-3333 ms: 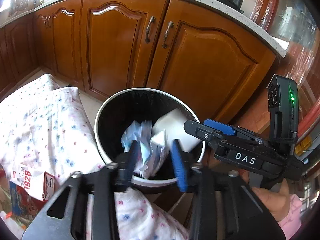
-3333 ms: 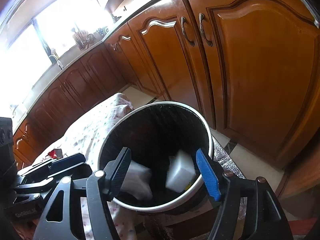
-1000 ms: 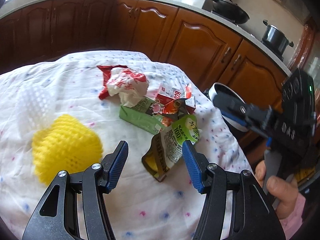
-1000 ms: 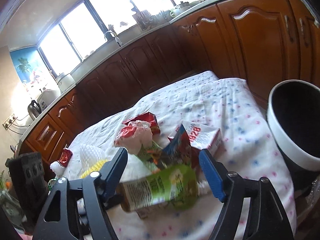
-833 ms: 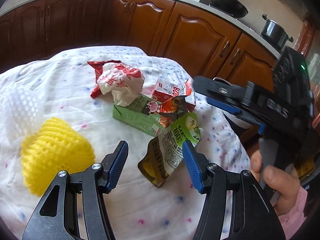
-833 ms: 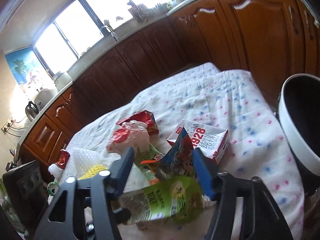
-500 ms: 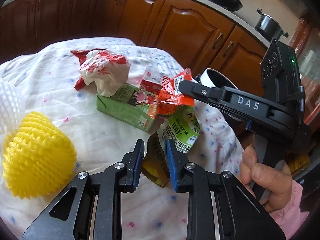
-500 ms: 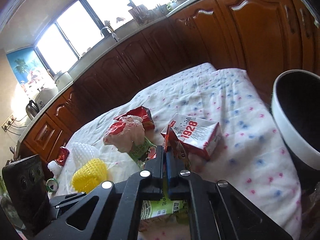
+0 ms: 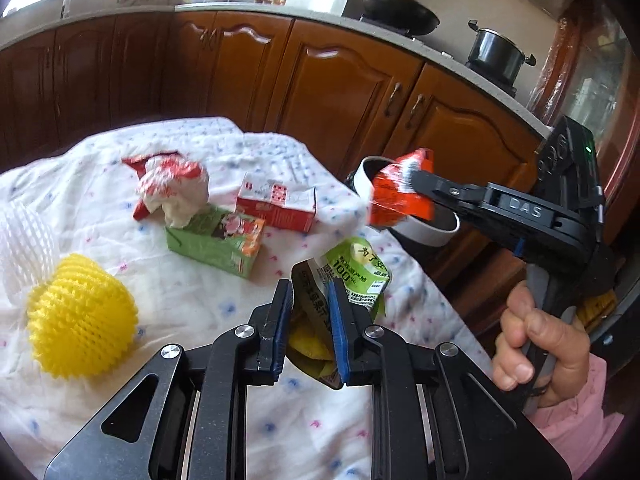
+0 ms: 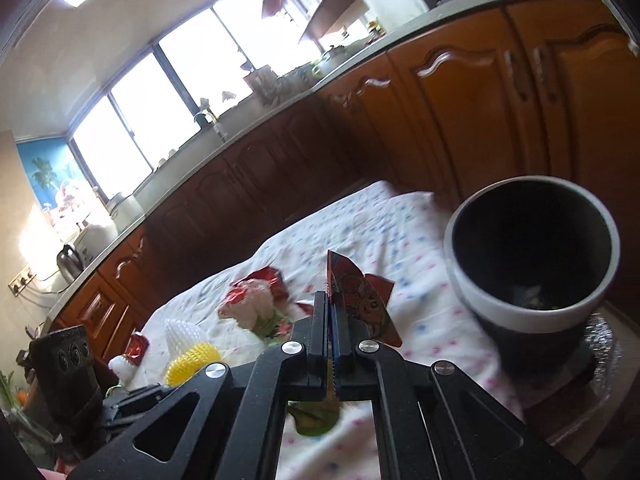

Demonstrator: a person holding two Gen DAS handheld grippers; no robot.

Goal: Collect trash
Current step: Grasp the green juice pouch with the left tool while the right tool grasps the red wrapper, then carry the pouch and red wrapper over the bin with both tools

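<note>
My left gripper is shut on a green drink pouch just above the flowered cloth. My right gripper is shut on a red-orange snack wrapper, lifted off the cloth; it also shows in the left wrist view, in front of the bin. The black bin with a white rim stands at the table's right end. On the cloth lie a green carton, a red-white carton, a crumpled red-white wrapper and a yellow foam net.
A white foam net lies at the cloth's left edge. Brown kitchen cabinets run behind the table, with a wok and a pot on the counter. The person's right hand grips the right gripper's handle.
Both grippers left the bin, came over the table and closed: the left on the green pouch, the right on the red-orange wrapper. The right has since lifted its wrapper toward the bin.
</note>
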